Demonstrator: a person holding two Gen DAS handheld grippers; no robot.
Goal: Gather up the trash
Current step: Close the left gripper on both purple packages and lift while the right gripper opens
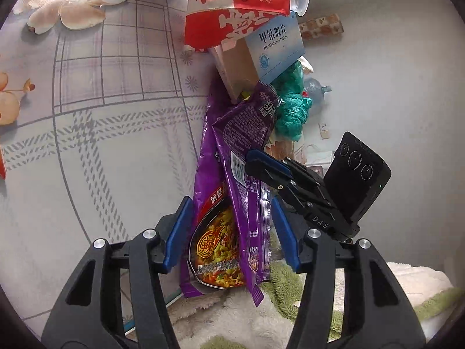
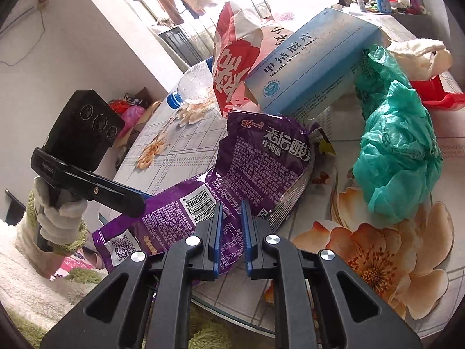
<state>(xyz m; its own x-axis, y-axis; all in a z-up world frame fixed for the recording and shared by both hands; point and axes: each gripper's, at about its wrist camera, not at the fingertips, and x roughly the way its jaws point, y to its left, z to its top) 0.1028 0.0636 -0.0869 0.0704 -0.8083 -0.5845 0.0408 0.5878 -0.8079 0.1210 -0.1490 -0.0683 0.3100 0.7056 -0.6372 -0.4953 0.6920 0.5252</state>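
At the worktop [image 2: 186,142] edge | right gripper [image 2: 232,232] jaws pinching purple noodle wrapper [image 2: 261,168] to lift it | left gripper [image 1: 229,232] jaws spread around it, steadying.

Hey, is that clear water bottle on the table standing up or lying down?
Lying down. The bottle rests on its side on the table, its blue cap pointing sideways toward the edge.

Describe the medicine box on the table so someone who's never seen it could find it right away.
On the floral tablecloth, look into the trash heap beyond the purple noodle wrapper. The pale blue carton leans between a red-and-white paper bag and a crumpled green plastic bag, the only rigid box, printed "Mecobalamin Tablets".
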